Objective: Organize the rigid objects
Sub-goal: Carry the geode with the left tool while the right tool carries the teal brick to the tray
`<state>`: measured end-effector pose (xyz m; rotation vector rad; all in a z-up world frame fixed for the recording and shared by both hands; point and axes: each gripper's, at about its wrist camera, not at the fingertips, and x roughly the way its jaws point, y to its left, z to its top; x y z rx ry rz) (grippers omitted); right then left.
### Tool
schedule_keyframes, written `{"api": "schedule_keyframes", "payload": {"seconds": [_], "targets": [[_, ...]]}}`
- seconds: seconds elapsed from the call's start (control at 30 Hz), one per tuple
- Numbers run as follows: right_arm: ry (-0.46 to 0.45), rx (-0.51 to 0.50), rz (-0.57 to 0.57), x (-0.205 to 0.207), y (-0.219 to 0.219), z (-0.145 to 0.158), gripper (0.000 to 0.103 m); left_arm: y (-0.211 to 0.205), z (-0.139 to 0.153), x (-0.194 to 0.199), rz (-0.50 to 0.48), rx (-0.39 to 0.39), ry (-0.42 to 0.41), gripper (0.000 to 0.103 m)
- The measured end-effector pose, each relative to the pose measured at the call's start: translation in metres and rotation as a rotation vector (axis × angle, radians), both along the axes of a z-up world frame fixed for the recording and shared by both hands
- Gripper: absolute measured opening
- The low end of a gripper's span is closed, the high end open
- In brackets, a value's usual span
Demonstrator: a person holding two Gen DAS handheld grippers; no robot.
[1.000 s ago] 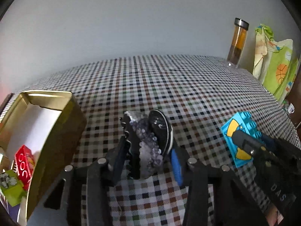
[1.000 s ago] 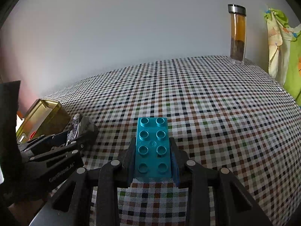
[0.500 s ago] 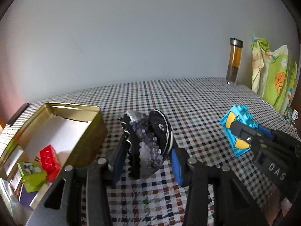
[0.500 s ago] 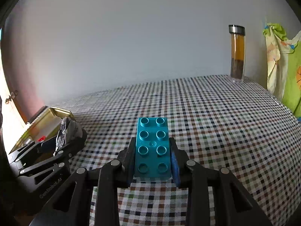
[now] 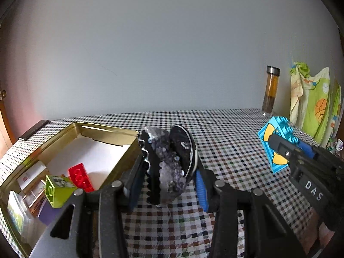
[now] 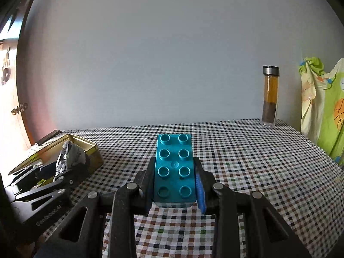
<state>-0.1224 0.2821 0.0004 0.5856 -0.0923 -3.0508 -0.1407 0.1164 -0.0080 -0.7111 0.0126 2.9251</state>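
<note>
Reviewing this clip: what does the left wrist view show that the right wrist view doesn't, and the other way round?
Only the left wrist view shows the inside of the gold tin: a red brick and a green block, plus the yellow print on the blue brick. Only the right wrist view shows that brick's studded top and a door handle. Both show the checked tablecloth, the tall bottle, the hair clip and both grippers.
</note>
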Motion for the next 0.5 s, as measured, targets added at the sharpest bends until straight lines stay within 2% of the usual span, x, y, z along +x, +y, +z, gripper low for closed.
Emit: {"api": "schedule_keyframes", "payload": {"seconds": [0.5], "targets": [[0.026,0.013,0.048,0.006,-0.019,0.001,0.034,-0.018,0.004,0.015,0.024,0.012,0.036,0.042]]}}
